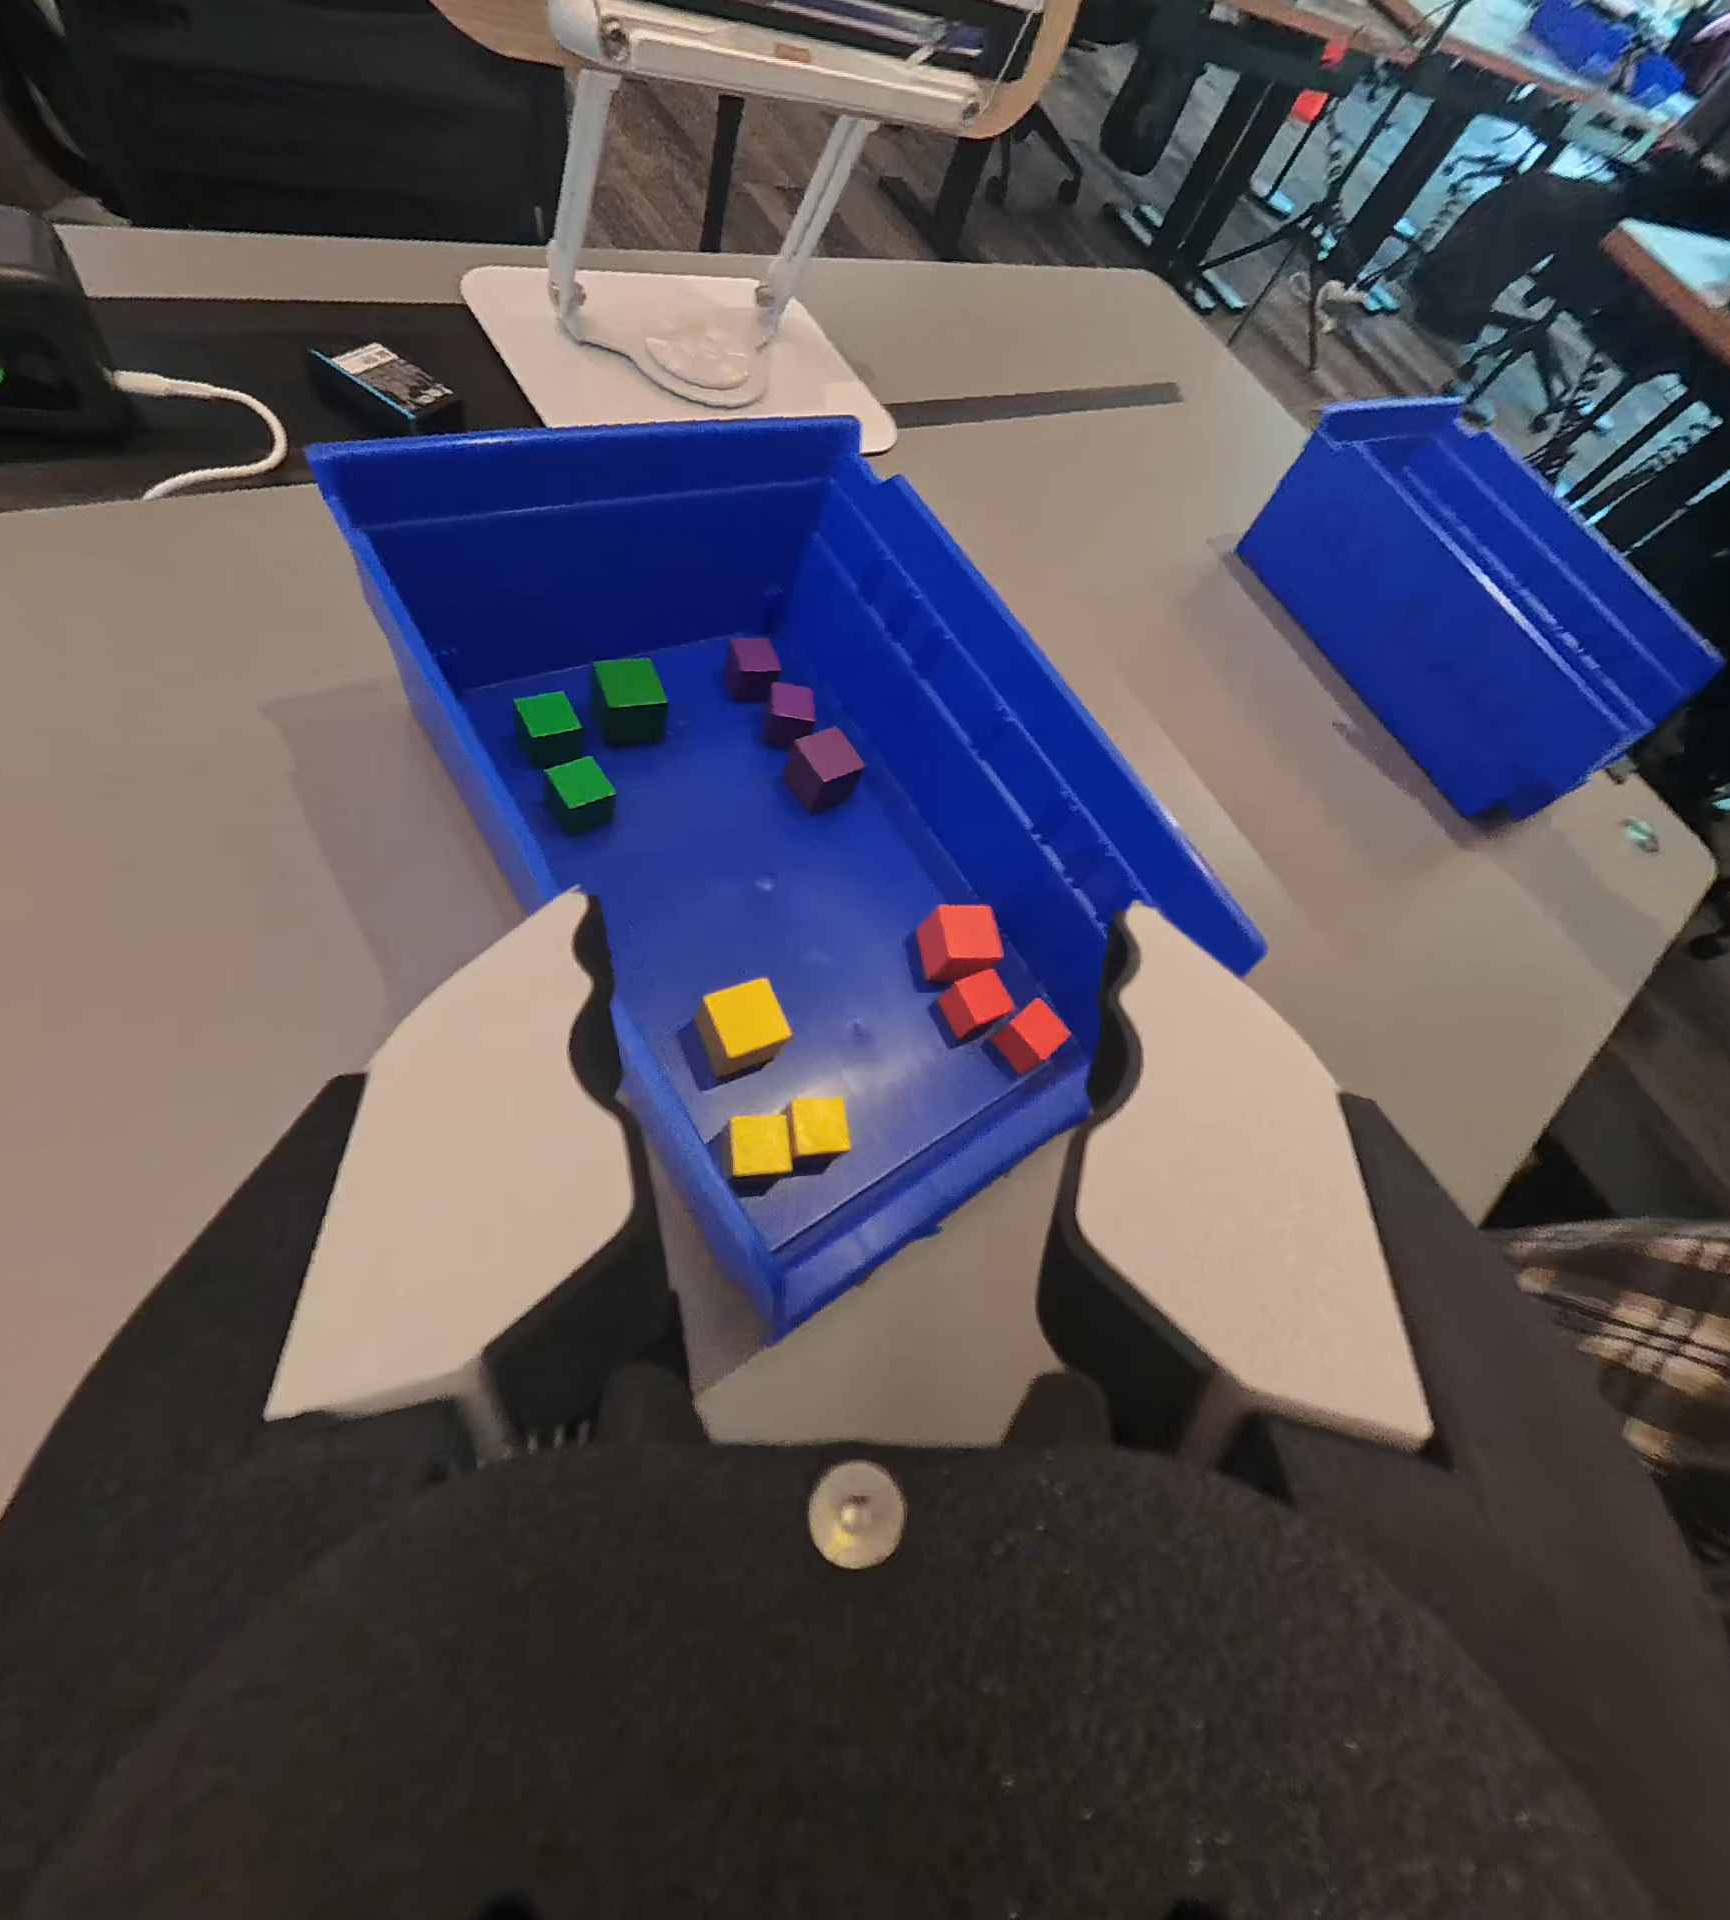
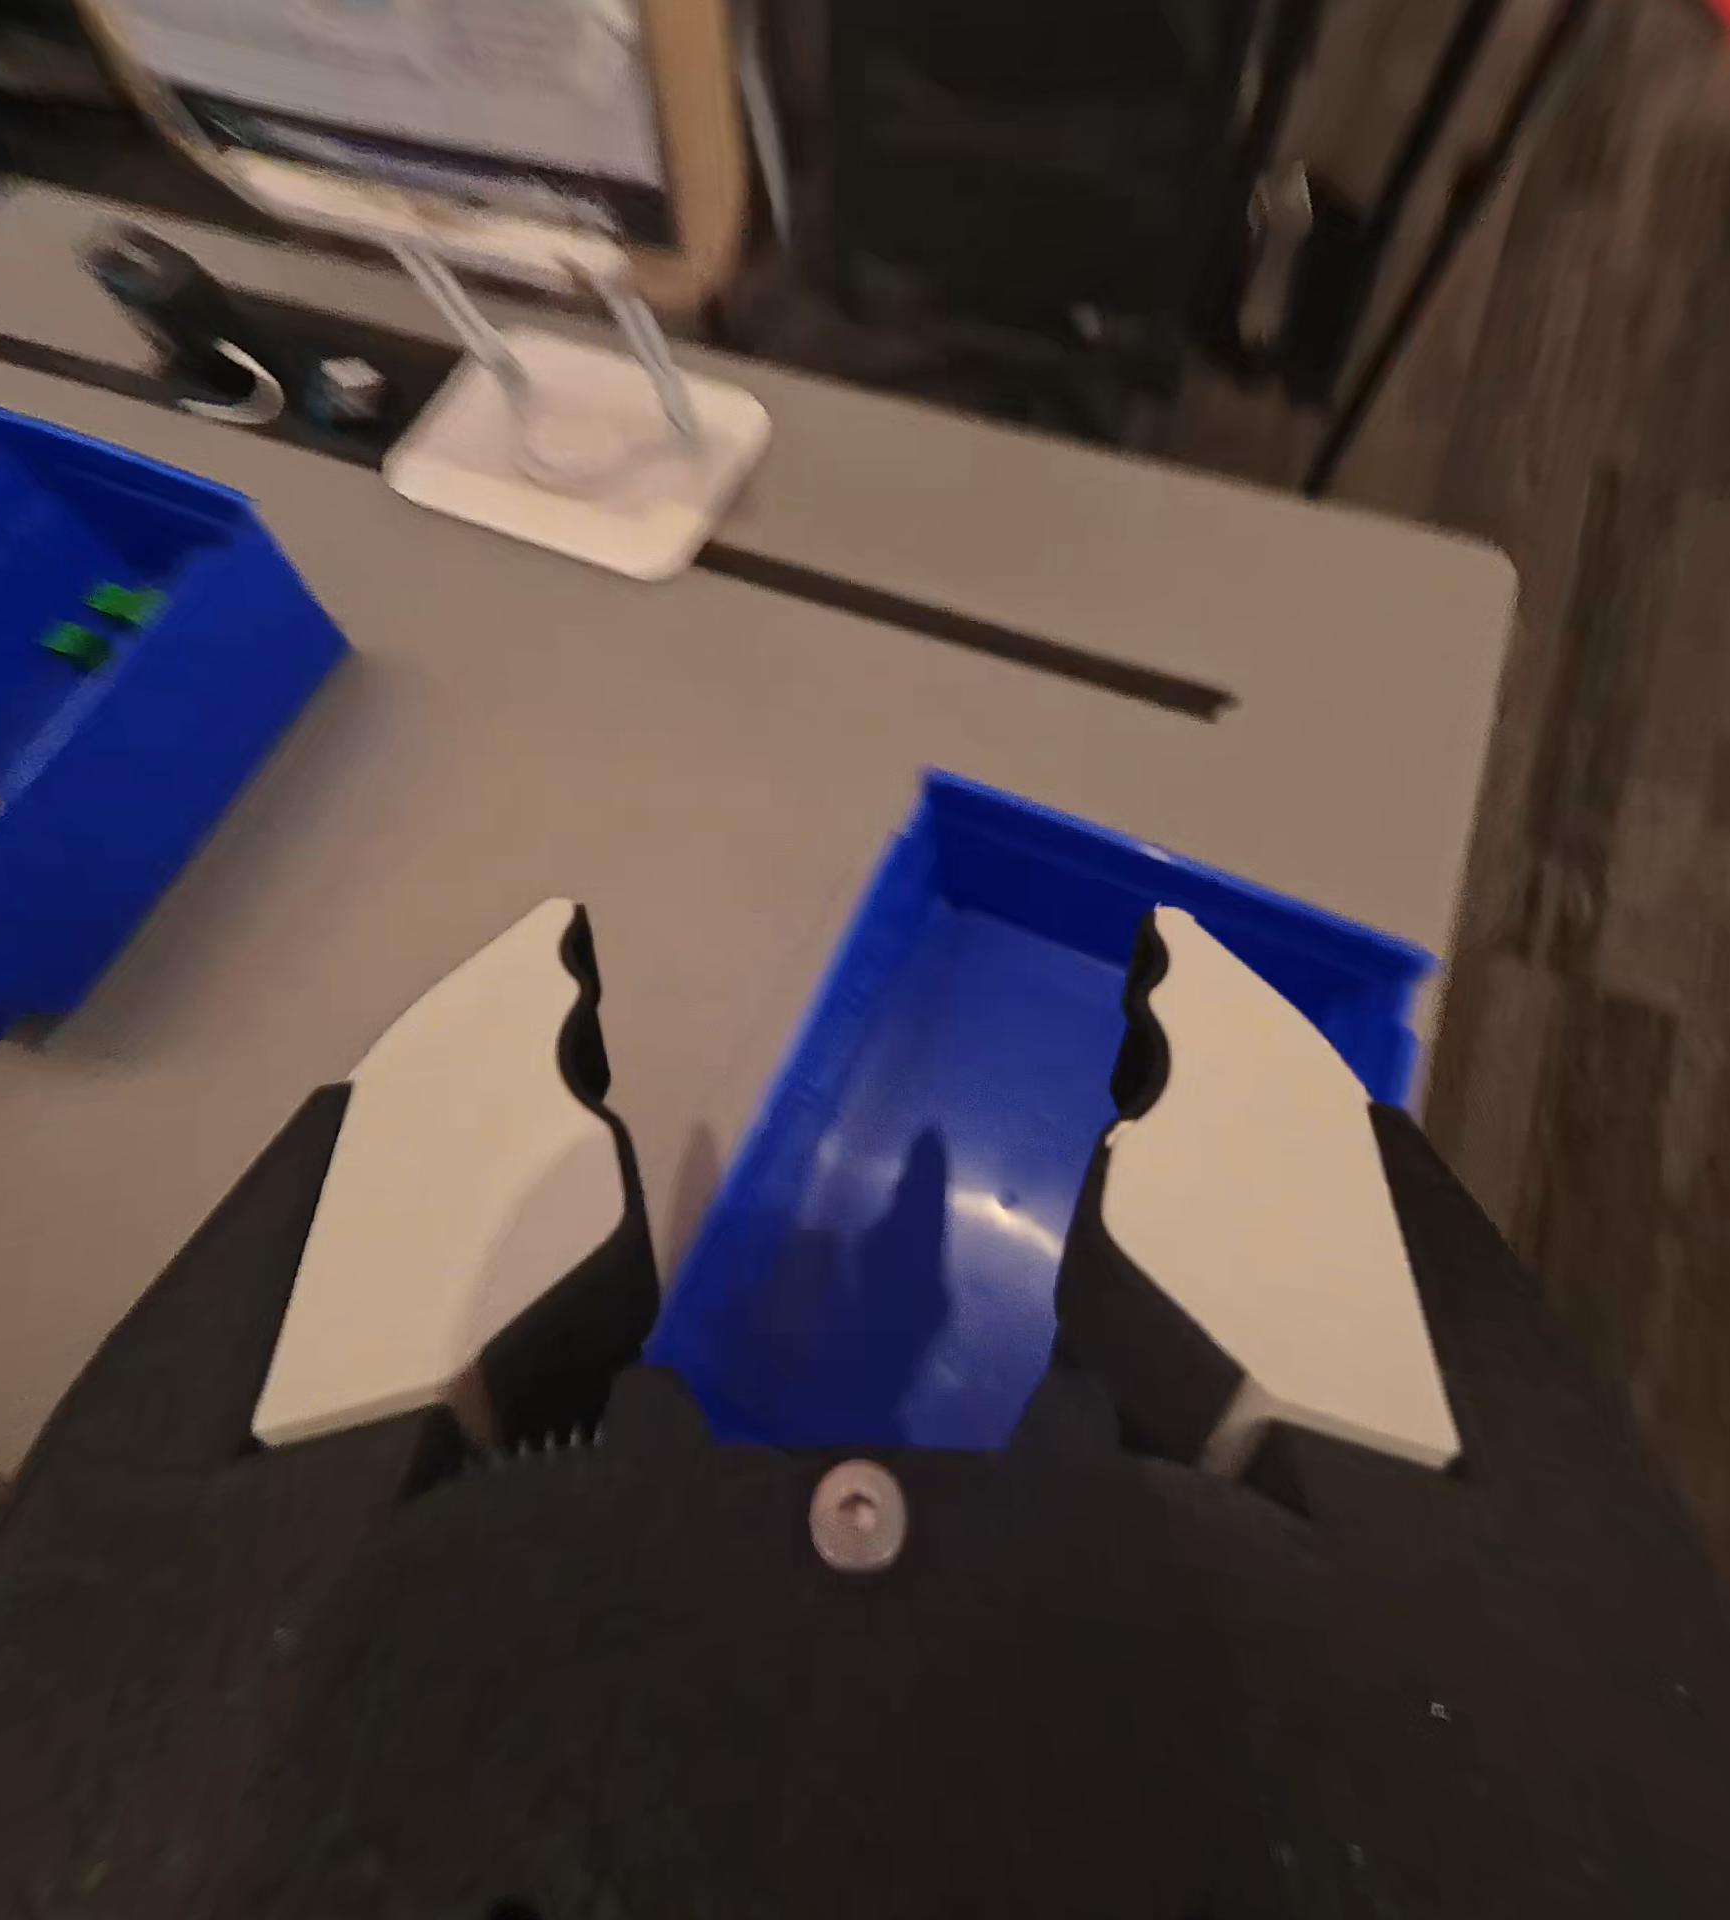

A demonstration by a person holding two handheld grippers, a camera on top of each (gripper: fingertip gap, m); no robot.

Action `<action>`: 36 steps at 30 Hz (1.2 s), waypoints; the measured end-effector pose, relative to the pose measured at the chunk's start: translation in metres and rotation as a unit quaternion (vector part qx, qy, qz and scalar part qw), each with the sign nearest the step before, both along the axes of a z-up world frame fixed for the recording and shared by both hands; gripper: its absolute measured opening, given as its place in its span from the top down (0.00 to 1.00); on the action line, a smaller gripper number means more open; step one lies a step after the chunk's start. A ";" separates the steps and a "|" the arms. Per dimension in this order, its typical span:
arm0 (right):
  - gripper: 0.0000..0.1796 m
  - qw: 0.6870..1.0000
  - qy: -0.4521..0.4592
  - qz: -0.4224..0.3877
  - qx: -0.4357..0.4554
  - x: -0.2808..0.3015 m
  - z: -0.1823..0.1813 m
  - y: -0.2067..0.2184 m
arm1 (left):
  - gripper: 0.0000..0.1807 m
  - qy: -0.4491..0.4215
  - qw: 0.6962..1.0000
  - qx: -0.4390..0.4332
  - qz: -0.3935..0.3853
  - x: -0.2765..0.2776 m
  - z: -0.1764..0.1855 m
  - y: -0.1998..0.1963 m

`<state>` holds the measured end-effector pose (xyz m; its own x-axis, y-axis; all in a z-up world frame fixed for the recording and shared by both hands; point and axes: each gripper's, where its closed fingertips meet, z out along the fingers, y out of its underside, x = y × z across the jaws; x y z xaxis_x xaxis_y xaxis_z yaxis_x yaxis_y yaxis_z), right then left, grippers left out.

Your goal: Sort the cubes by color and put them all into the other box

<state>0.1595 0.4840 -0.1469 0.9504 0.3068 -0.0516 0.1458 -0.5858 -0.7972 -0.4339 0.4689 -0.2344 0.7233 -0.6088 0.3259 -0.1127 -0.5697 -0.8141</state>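
The sorting looks finished, or nearly so. In the left wrist view the near blue box [image 1: 570, 551] holds twelve cubes gathered by colour: green cubes [image 1: 580, 732] at the far left, purple cubes [image 1: 790, 717] at the far right, red cubes [image 1: 980, 987] near the right wall and yellow cubes [image 1: 767, 1081] at the near end. The other blue box [image 1: 1463, 623] stands well apart on the grey tabletop [image 1: 113, 779], and in the right wrist view its floor [image 2: 944, 1195] shows no cubes (that view is blurred, so small things could be missed).

The left hand-held gripper [image 1: 850, 925] hangs above the filled box with its jaws wide apart, holding nothing. The right hand-held gripper [image 2: 861, 925] is likewise spread wide and empty over the bare box.

If the filled box is the destination, the task seems done. If not, the next move calls for lowering an empty gripper over one cube, closing on its flat sides, and carrying it across while keeping each colour together.
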 end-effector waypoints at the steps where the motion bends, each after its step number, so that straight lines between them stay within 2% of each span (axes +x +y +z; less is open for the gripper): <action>1: 0.46 0.999 0.013 0.017 0.037 -0.025 0.006 -0.003 | 0.50 0.006 1.000 -0.003 0.000 0.001 -0.003 0.004; 4: 0.48 0.983 0.058 0.077 0.159 -0.099 0.012 -0.010 | 0.50 0.021 1.000 -0.011 0.006 0.003 -0.012 0.016; 7: 0.49 0.957 0.113 0.134 0.233 -0.162 -0.010 -0.012 | 0.48 0.058 0.997 -0.030 0.031 -0.007 -0.023 0.032; 10: 0.50 0.951 0.135 0.163 0.225 -0.201 -0.061 0.007 | 0.46 0.113 0.989 -0.074 0.055 -0.019 -0.044 0.045; 14: 0.51 0.957 0.135 0.175 0.188 -0.224 -0.123 0.039 | 0.43 0.190 0.968 -0.150 0.068 -0.030 -0.075 0.053; 17: 0.53 0.957 0.126 0.179 0.189 -0.227 -0.146 0.048 | 0.42 0.226 0.953 -0.192 0.064 -0.029 -0.092 0.055; 21: 0.55 0.956 0.124 0.190 0.185 -0.230 -0.158 0.045 | 0.45 0.244 0.937 -0.244 0.052 -0.023 -0.110 0.059; 27: 0.56 0.959 0.113 0.211 0.154 -0.238 -0.173 0.038 | 0.57 0.270 0.914 -0.301 0.033 -0.016 -0.133 0.065; 31: 0.57 0.961 0.114 0.215 0.127 -0.241 -0.185 0.038 | 0.75 0.279 0.901 -0.330 0.022 -0.018 -0.142 0.065; 34: 0.58 0.961 0.123 0.216 0.121 -0.241 -0.186 0.038 | 0.89 0.248 0.902 -0.353 0.008 -0.011 -0.141 0.063; 36: 0.59 0.961 0.128 0.217 0.116 -0.242 -0.187 0.037 | 0.91 0.257 0.899 -0.354 0.010 -0.014 -0.141 0.064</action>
